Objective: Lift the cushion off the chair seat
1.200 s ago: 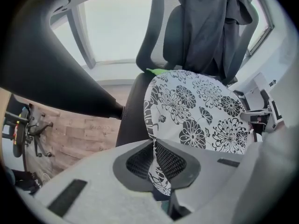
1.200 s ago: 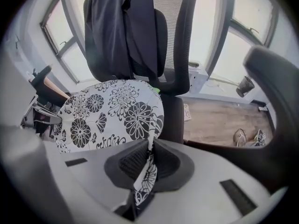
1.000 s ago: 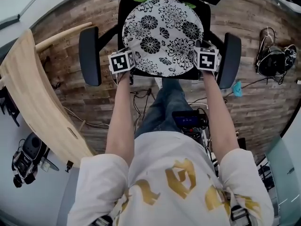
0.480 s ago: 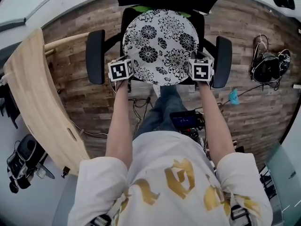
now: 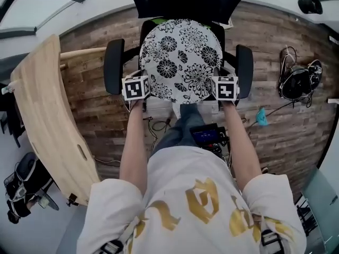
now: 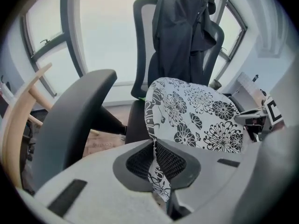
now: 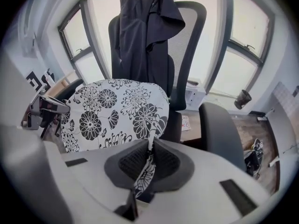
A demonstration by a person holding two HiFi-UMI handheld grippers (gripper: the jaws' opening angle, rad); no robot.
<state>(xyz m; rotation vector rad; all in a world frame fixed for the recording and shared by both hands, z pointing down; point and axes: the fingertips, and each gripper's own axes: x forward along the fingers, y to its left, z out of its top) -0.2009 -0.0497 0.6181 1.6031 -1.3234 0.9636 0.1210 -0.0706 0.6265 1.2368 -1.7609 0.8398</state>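
Head view: your one cushion point(image 5: 181, 57) is a round pad of white cloth printed with black flowers. It lies over the seat of the black chair point(image 5: 244, 70), between its two padded armrests point(image 5: 113, 66). Your left gripper point(image 5: 139, 91) and right gripper point(image 5: 221, 91) flank the cushion's near edge.

Left gripper view: the jaws pinch a fold of the cushion's rim.

Right gripper view: these jaws likewise nip the printed cloth. One dark jacket point(image 7: 145, 36) drapes the chair's mesh back.

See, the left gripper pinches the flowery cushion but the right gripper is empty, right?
Not quite. The right gripper isn't empty: it pinches the edge of the cushion too, as the right gripper view shows. The left gripper does pinch it.
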